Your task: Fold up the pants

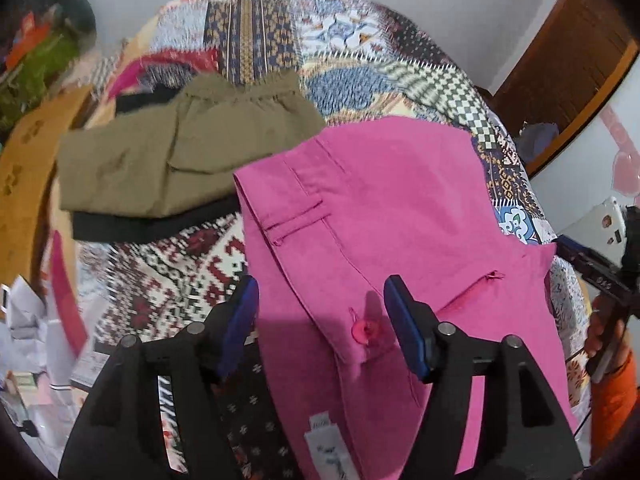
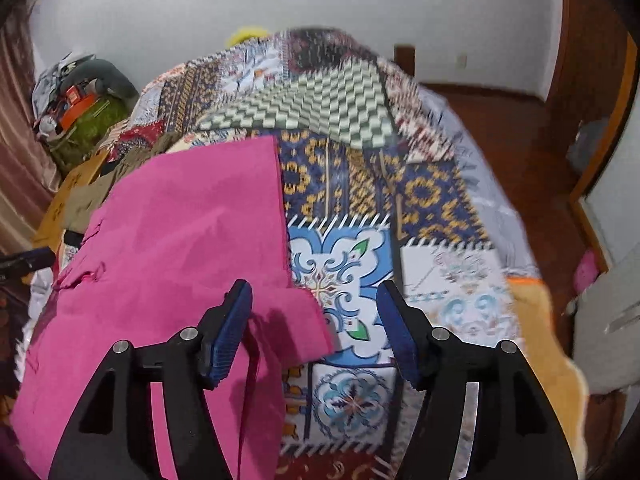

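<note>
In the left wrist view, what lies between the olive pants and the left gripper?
Left wrist view: a black garment under the olive pants, then bare patterned quilt. The pink pants lie alongside, reaching between the open left gripper fingers.

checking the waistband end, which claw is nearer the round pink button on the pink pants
Left. The left claw straddles the round pink button; the right claw is over the far plain edge of the pink fabric pants, button unseen there.

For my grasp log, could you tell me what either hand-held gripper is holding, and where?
Nothing: the left hand-held gripper and right hand-held gripper are both open above the pink pants.
</note>
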A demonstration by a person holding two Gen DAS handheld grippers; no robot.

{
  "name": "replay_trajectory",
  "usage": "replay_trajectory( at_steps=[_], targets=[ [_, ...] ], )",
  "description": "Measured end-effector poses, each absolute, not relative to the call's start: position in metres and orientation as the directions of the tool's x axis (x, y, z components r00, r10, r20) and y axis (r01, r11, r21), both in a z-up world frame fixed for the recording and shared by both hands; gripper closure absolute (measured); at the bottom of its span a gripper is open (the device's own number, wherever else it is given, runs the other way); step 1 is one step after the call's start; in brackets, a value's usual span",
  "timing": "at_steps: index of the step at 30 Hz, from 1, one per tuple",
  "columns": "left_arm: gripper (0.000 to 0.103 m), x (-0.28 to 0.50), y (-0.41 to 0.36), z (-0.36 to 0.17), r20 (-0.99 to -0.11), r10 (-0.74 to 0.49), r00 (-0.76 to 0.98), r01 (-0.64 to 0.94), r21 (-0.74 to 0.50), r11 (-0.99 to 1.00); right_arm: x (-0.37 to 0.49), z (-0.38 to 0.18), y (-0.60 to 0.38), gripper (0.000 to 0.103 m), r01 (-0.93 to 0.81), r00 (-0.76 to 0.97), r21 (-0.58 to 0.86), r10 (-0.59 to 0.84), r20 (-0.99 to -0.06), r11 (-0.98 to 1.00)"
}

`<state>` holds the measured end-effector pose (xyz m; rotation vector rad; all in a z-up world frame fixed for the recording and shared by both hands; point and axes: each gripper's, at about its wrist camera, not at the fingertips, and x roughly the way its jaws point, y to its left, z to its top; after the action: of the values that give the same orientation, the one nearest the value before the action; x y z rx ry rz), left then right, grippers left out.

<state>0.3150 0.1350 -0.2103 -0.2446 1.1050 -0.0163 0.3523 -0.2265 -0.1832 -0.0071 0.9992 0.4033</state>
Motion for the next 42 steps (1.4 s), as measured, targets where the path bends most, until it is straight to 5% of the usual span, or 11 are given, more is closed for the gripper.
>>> replay_trajectory(
  at_steps=[6,10,16,18,19,34,42],
  targets=[
    [0.038,0.323,0.130,-0.237,-0.891,-0.237,0.387,-0.113,-0.301,0.947,0.365,-0.220,-0.220,0.046,-0.326,0.365,0.229,0.346,-0.864,0.917],
    [0.041,0.325,0.128,-0.239,-0.882,-0.266,0.389,-0.103,-0.328,0.939,0.363,-0.233,-0.215,0.059,-0.350,0.303,0.284,0.395,-0.867,0.892],
    [0.065,0.325,0.117,-0.232,-0.883,-0.228,0.411,-0.064,-0.277,0.959,0.353,-0.231,-0.204,0.083,-0.408,0.302,0.274,0.412,-0.860,0.871],
    [0.091,0.325,0.118,-0.230,-0.887,-0.187,0.422,-0.075,-0.240,0.968,0.347,-0.230,-0.197,0.090,-0.431,0.325,0.234,0.391,-0.861,0.872],
    [0.093,0.324,0.118,-0.230,-0.893,-0.160,0.420,-0.081,-0.213,0.974,0.346,-0.230,-0.195,0.093,-0.437,0.331,0.223,0.386,-0.861,0.871],
    [0.095,0.324,0.109,-0.239,-0.913,-0.022,0.408,-0.020,-0.033,0.999,0.345,-0.232,-0.200,0.098,-0.394,0.381,0.113,0.274,-0.883,0.912],
    [0.076,0.314,0.125,-0.212,-0.869,0.024,0.495,-0.055,-0.004,0.999,0.330,-0.178,-0.202,0.097,-0.428,0.515,0.049,0.288,-0.808,0.903]
  ],
)
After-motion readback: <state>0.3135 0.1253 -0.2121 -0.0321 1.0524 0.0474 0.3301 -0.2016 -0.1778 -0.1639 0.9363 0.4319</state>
